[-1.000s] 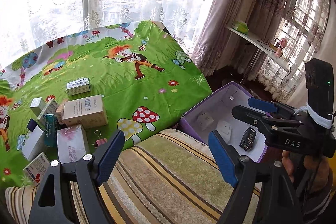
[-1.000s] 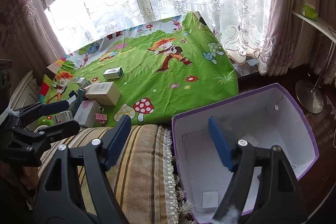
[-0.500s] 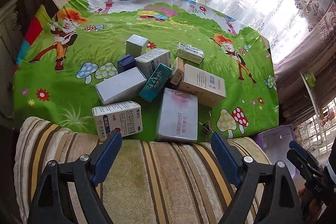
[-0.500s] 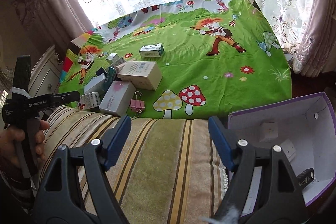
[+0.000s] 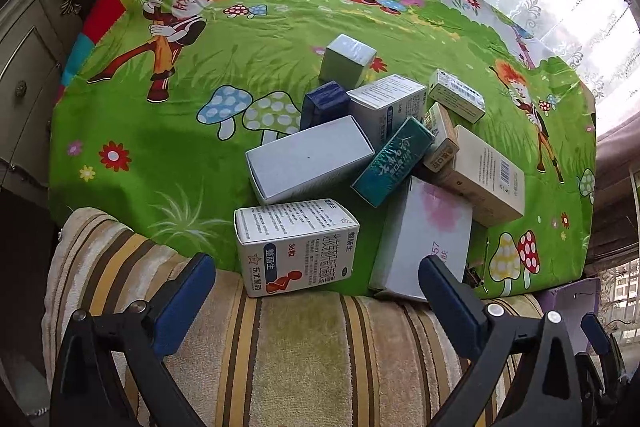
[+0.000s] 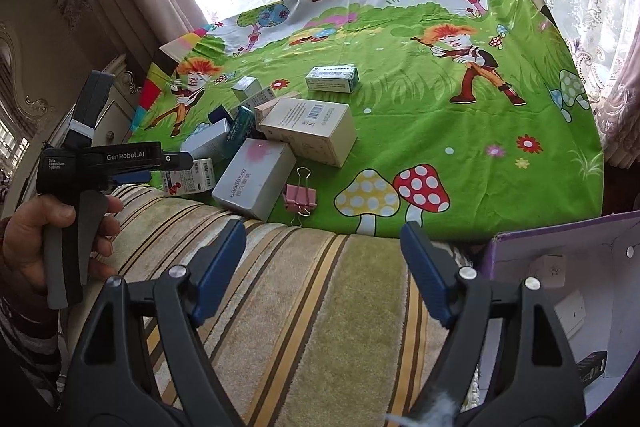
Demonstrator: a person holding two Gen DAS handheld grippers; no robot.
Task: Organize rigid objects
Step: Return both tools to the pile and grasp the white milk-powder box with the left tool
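Note:
Several cardboard boxes lie in a pile on the green cartoon cloth. A white medicine box with red and blue print lies nearest, just ahead of my open, empty left gripper. Beside it lie a pink-topped white box, a teal box and a tan barcode box. In the right wrist view the same pile lies to the left, beside the left gripper. My right gripper is open and empty over the striped cushion.
A purple-walled open box stands at the right with small items inside. A pink binder clip lies at the cloth's near edge. A cabinet with drawers stands at the left. Curtains and windows lie beyond the cloth.
My left gripper has swung left from the purple box to the pile and moved close to the white medicine box. My right gripper has turned left from the purple box toward the cloth.

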